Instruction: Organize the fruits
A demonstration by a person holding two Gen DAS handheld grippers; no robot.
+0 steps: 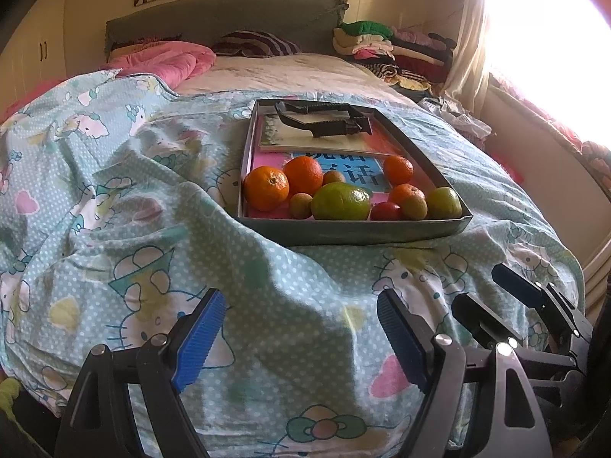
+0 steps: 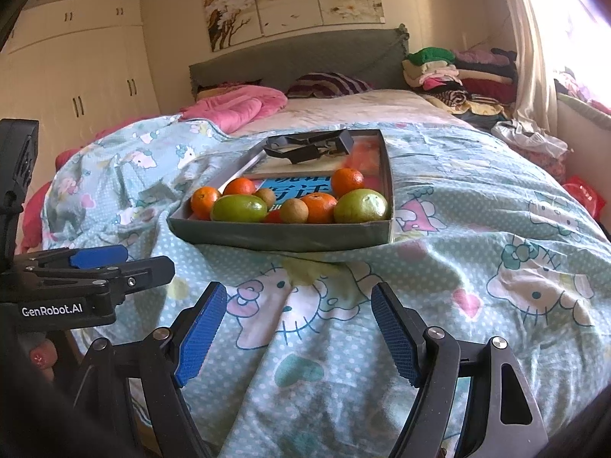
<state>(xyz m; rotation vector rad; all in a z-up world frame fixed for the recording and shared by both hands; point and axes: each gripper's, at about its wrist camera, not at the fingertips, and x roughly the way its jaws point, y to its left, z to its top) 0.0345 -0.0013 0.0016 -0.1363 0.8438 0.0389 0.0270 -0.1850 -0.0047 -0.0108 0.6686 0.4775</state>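
On the bed, seen from the left wrist, a shallow grey cardboard tray [image 1: 343, 229] rests on the crumpled pale-blue cartoon-print quilt [image 1: 114, 191], and the fruit is bunched along its near wall — likely rolled there, since the soft bedding tips the tray toward the camera. Round orange mandarins [image 1: 266, 187], a large oval green fruit [image 1: 340, 201], small brown kiwi-like fruits [image 1: 300, 206] and one small red fruit [image 1: 385, 211] lie touching one another on bright printed books [image 1: 343, 164]; a black plastic frame [image 1: 324, 118] sits at the far end. The left gripper [image 1: 301, 339] hovers short of the tray, blue pads spread, holding nothing. The right gripper [image 1: 496, 305] shows at the edge.

From the right wrist, the right gripper [image 2: 298, 328] is likewise spread and empty, near the tray's front wall. This view alone shows the wardrobe doors [image 2: 76, 87] — and hides most of the red fruit. Whether the fruit counts as sorted or awaits sorting, neither view settles.
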